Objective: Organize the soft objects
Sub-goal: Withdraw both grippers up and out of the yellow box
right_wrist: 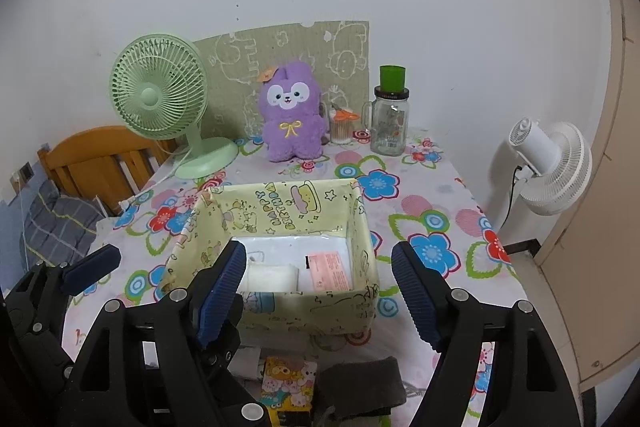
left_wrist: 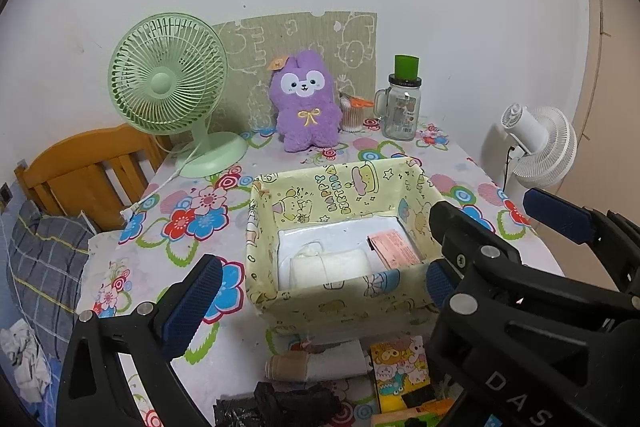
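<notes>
White roll (right_wrist: 272,277) beyond right claw (right_wrist: 320,295)

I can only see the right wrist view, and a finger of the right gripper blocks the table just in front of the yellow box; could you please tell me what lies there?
Observer: The left wrist view shows a rolled white bundle with a brown end, lying just in front of the box.
Operator: Thank you. Is there anything nearer than that?
Observer: Yes, a crumpled black item lies closer to the table edge, left of the cartoon packet.
Operator: And how do the left gripper's jaws stand?
Observer: The left gripper is open, its jaws wide apart and holding nothing.
</notes>
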`<state>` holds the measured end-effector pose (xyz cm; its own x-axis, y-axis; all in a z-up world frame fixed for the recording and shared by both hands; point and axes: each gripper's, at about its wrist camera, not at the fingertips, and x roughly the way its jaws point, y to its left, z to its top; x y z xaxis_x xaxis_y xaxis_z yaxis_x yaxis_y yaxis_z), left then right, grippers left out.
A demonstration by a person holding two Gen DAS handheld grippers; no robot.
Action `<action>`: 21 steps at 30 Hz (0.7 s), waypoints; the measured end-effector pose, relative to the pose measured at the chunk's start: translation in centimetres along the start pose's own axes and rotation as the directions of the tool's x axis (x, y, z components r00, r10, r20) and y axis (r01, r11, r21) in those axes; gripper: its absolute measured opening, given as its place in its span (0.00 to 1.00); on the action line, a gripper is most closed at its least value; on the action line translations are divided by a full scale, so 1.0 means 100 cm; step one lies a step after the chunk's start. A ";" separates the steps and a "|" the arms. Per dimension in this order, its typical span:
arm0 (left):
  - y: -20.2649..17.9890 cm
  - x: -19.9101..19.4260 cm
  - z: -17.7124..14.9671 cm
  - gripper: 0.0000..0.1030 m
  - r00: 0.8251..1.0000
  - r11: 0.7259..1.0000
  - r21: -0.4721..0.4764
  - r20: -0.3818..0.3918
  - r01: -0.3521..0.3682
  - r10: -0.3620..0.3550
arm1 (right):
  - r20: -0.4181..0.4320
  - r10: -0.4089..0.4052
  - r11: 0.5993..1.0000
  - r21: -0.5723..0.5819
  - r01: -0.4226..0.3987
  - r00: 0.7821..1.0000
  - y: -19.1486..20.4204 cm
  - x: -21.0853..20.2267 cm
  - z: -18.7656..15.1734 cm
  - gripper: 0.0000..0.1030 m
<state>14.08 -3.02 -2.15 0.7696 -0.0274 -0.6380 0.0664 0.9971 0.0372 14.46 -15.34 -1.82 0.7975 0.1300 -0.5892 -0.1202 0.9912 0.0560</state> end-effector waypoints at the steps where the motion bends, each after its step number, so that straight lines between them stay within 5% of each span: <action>1: 0.000 -0.002 -0.001 1.00 1.000 1.000 -0.001 0.003 0.001 -0.001 | 0.002 0.001 1.000 0.000 -0.001 1.000 0.000 -0.001 0.000 0.76; 21: -0.003 -0.035 -0.021 1.00 0.999 1.000 -0.008 0.037 0.017 -0.017 | 0.045 -0.011 1.000 -0.005 0.011 0.999 0.004 -0.039 -0.020 0.80</action>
<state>10.00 -3.10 -1.56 0.7916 -0.0470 -0.6093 0.0745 0.9970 0.0199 10.14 -15.50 -1.13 0.8248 0.1202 -0.5525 -0.1143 0.9924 0.0453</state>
